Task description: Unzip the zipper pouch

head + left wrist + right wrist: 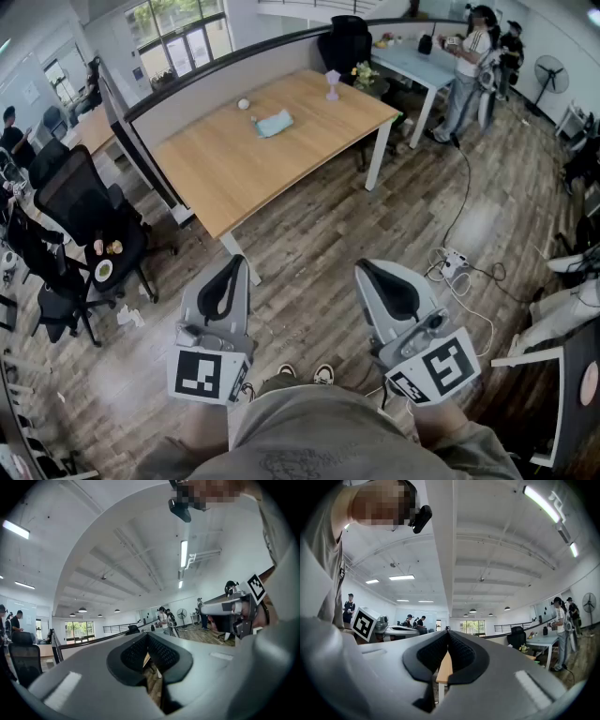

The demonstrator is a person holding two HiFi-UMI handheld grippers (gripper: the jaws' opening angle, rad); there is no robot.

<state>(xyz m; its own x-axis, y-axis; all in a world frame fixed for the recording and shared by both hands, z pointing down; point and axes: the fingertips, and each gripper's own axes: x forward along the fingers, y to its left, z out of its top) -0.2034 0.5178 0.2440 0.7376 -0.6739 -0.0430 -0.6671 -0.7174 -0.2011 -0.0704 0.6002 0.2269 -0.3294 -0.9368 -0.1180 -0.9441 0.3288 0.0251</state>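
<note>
This is an open-plan office. A long wooden counter [272, 150] stands mid-room against a low grey partition [216, 70]. Black swivel chairs [80, 202] cluster at the left. Far right, a person [466, 66] stands by a white desk [412, 64]. The floor [375, 225] is wood plank, large windows [178, 42] line the far wall, and strip lights [541, 503] run along a high white ceiling.

A wooden table [216, 169] stands against a grey partition [202, 94]; a small white ball [244, 104] and a lilac object [332, 84] sit on it; black office chairs [80, 202] crowd the left; a person [466, 70] stands near a pedestal fan [549, 73]; a power strip [453, 264] lies on the plank floor [309, 244].
</note>
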